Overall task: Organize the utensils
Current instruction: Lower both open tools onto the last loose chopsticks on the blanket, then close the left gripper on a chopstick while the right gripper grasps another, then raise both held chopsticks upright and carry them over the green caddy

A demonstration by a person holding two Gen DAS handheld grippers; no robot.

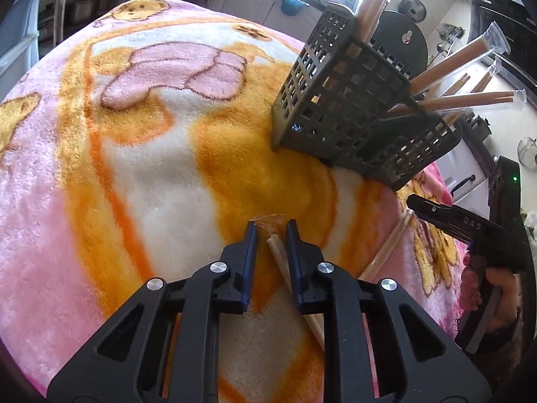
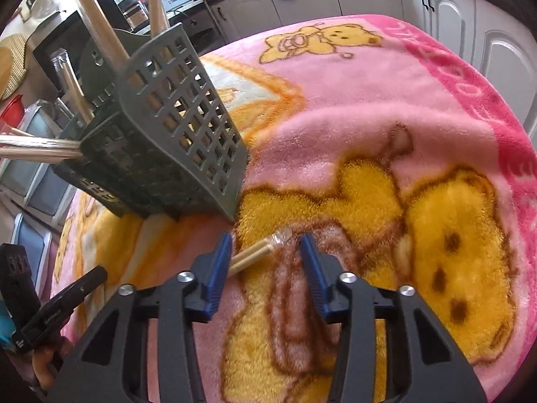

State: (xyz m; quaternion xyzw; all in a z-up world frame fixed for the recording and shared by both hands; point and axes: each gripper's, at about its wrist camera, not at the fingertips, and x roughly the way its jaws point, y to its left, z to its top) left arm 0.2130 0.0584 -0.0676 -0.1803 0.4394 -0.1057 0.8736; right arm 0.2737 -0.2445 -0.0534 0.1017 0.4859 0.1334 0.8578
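On the pink blanket (image 1: pixel 100 168) the basket (image 1: pixel 352 100) already holds several wrapped chopsticks (image 1: pixel 470 100), while 2 pairs remain: the left tongs (image 1: pixel 272 231) stand narrow around 1 pair (image 1: pixel 278 252), not visibly pinching, and the right tongs (image 2: pixel 266 245) half-wide over the other (image 2: pixel 250 257).

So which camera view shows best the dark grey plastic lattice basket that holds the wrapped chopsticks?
The right wrist view: the dark grey plastic lattice basket stands near and well lit, its wall holes clear. The left wrist view shows the same basket farther off and partly against the window glare, but more wrapped chopsticks stick out there.
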